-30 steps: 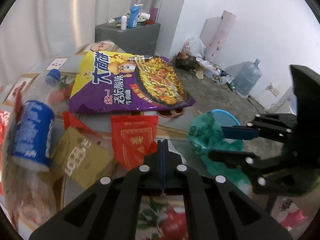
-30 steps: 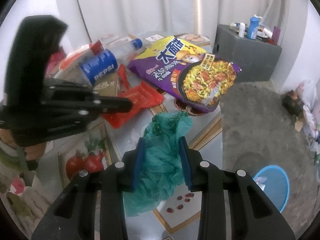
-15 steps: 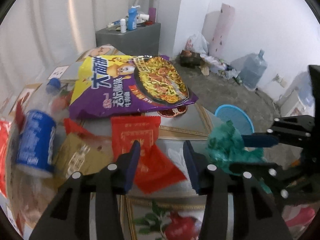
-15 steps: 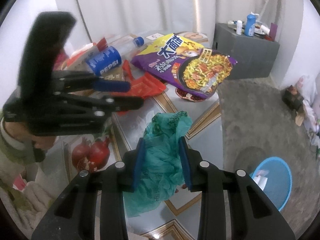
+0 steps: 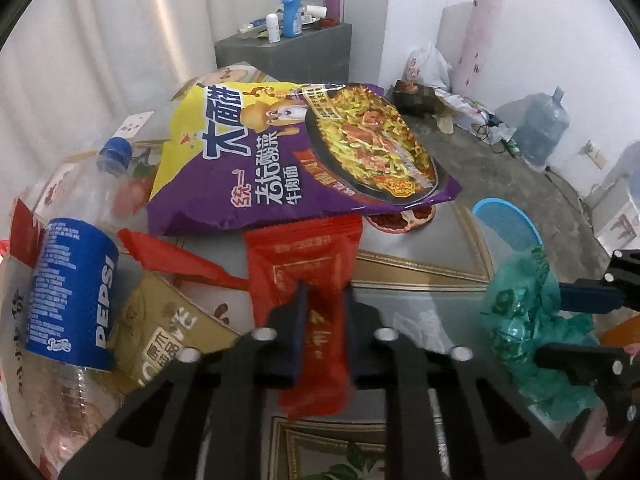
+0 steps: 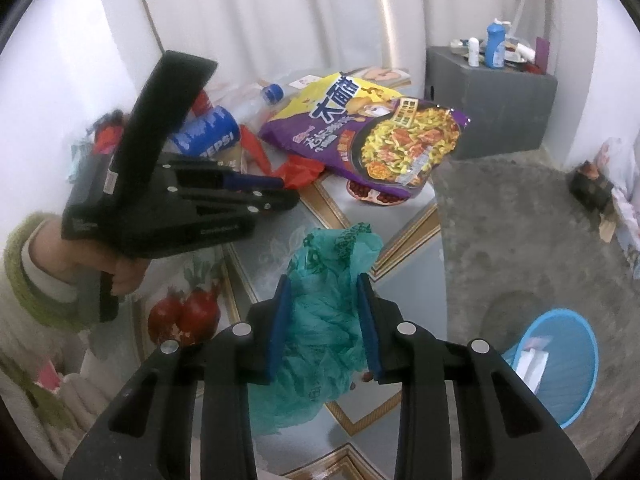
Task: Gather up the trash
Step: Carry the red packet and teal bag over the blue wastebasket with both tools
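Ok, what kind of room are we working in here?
Probably a lived-in room of a home, used partly for storage: white curtains, a bare concrete floor, a big water jug by the wall, a grey cabinet holding bottles, and a blue waste basket beside the table.

Pepsi bottle base cut off (left edge), gold box partly hidden.
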Available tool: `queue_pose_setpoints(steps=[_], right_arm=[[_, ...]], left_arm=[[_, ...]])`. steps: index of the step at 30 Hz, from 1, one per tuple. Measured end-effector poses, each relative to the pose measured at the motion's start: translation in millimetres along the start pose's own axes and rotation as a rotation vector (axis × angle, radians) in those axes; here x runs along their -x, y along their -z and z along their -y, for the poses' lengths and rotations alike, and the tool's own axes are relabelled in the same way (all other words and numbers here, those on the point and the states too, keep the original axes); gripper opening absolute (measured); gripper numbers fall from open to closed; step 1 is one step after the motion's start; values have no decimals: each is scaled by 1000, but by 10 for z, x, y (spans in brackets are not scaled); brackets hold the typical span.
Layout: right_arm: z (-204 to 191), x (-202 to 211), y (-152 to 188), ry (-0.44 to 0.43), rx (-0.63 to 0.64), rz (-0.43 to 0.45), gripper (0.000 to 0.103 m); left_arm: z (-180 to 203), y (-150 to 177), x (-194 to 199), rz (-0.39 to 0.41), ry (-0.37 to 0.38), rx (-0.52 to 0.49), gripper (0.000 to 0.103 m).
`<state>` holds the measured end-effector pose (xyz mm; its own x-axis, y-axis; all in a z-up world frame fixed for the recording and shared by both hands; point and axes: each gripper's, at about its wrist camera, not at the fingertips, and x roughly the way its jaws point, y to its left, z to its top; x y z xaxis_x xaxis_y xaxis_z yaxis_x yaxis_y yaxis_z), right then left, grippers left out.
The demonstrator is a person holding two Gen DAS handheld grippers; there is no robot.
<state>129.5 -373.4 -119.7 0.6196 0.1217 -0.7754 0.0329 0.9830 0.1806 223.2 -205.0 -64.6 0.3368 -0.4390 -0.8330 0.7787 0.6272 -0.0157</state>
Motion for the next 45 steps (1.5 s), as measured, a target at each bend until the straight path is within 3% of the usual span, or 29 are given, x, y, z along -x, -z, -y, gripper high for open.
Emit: queue_pose_setpoints(steps=[7, 13, 21, 29, 37, 42, 45], right_arm=[[13, 47, -17, 1, -26, 25, 23], [5, 125, 1, 3, -33, 51, 21], [-7, 439, 4, 6, -48, 124, 21], [300, 906, 161, 88, -133, 224, 21], [1079, 1325, 533, 250, -309, 275, 21], [1780, 1319, 835, 343, -469, 253, 21], [2158, 1203, 987, 354, -566, 234, 21]], left_arm=[[-41, -7, 281, 63, 39, 46, 6], [8, 53, 699, 139, 29, 46, 6], [49, 172, 1122, 199, 42, 77, 6], [504, 70, 1352, 243, 115, 7, 6], [1388, -509, 1096, 213, 319, -125, 6], [2004, -962, 550, 102, 459, -179, 7], [2377, -1155, 112, 23, 513, -200, 7]])
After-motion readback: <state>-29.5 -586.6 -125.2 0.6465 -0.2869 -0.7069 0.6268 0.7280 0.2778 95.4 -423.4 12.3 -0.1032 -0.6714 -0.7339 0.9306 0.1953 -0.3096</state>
